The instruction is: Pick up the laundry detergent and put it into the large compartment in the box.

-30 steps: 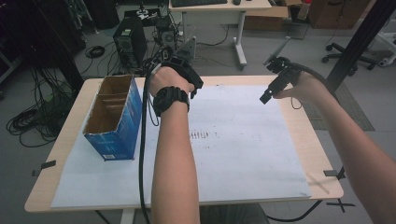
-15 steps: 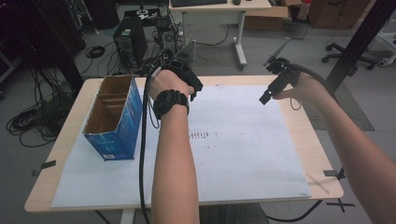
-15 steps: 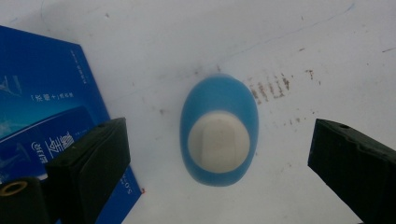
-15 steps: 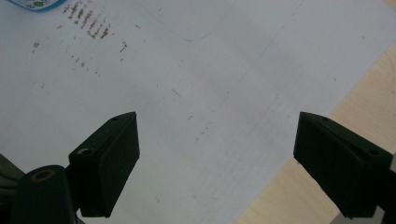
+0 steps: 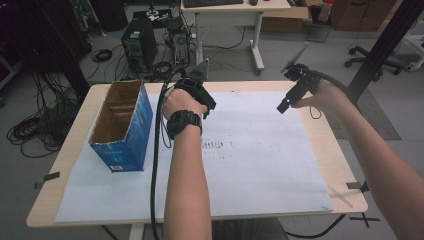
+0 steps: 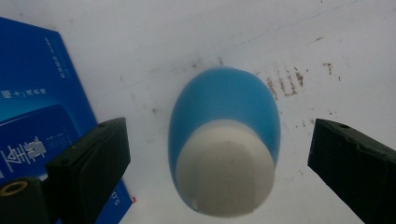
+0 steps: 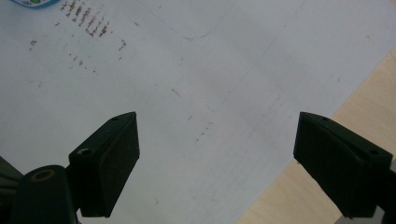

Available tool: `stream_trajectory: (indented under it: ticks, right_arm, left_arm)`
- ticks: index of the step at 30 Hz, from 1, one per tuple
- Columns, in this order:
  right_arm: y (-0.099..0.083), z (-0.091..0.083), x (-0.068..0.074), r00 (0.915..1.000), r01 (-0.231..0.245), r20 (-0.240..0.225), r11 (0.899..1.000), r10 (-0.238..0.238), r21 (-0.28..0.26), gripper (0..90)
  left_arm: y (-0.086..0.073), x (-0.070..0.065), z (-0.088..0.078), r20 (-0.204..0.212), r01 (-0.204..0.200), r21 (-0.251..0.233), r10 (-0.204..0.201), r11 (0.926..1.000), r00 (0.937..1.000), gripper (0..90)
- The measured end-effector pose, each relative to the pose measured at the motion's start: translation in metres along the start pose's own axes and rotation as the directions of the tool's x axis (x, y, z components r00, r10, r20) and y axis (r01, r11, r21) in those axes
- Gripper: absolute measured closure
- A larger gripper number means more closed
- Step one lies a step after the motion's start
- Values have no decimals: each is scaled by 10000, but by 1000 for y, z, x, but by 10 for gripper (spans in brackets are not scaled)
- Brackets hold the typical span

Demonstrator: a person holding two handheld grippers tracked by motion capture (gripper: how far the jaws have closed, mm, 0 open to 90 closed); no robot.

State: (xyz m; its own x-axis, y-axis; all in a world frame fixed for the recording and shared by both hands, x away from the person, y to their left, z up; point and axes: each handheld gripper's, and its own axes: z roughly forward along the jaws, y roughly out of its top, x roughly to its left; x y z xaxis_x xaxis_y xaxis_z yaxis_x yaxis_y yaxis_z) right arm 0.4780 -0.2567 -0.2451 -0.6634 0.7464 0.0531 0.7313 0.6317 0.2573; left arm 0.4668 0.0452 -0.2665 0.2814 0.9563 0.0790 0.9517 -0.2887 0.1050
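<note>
Nothing moved: left gripper gapes around blue bottle, untouched.

A lab: computer tower, floor cables, office chair.

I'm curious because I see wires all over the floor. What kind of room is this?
Probably a lab or workshop office. A computer tower stands on the floor among loose cables, an office chair is parked at the right, and the table is covered with white paper.
</note>
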Motion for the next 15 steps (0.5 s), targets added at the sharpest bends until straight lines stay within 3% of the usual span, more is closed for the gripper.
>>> stream_trajectory:
  ticks: [5,15]
  right_arm:
    - [1,1,2,10000,14,-2,10000,-14,12,142]
    - [0,2,1,10000,9,7,10000,-9,-18,142]
  left_arm:
    - [-2,1,15,-65,99,48,-99,9999,9999,56]
    - [-3,-1,24,-56,36,117,-35,9999,10000,84]
